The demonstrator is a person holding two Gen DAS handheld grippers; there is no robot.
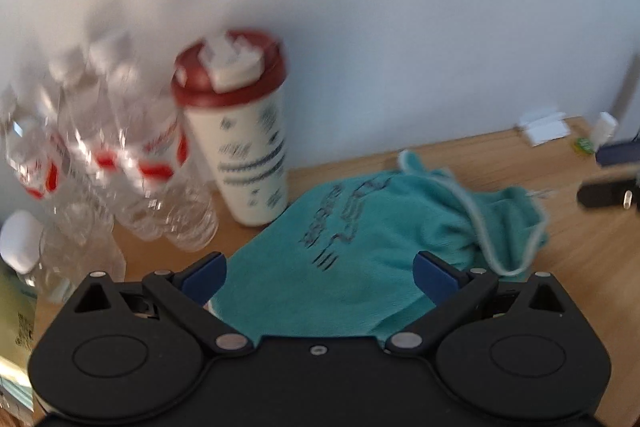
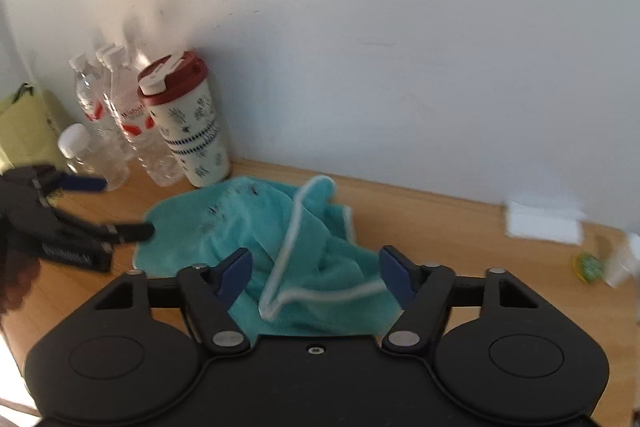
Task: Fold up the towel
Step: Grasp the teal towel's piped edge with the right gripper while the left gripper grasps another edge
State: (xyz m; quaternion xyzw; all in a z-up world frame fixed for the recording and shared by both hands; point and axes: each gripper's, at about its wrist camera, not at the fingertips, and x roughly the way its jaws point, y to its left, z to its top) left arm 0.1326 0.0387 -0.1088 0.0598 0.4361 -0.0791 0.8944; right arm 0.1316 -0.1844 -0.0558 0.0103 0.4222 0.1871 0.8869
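One teal towel [image 2: 256,227]. One tumbler [image 2: 188,123] with a red lid. About four clear water bottles [image 2: 120,115], though blur makes the count unsure. Two grippers: left gripper [image 1: 320,277], right gripper [image 2: 316,273]. One white paper [image 2: 544,221]. One green bag [image 2: 28,131].

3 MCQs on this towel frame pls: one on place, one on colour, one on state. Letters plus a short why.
1. Where does the tumbler stand?
A. at the wall, beside the water bottles
B. on the towel
C. at the table's front edge

2. What colour is the towel?
A. red
B. teal
C. white

3. How does the towel lie?
A. folded in a neat square
B. hanging off the table
C. crumpled in a heap

Answers:
1 A: the right wrist view shows it upright against the wall next to the bottles.
2 B: teal cloth with a pale hem.
3 C: it is bunched, with its hem looping across; the left gripper and the right gripper are both open.
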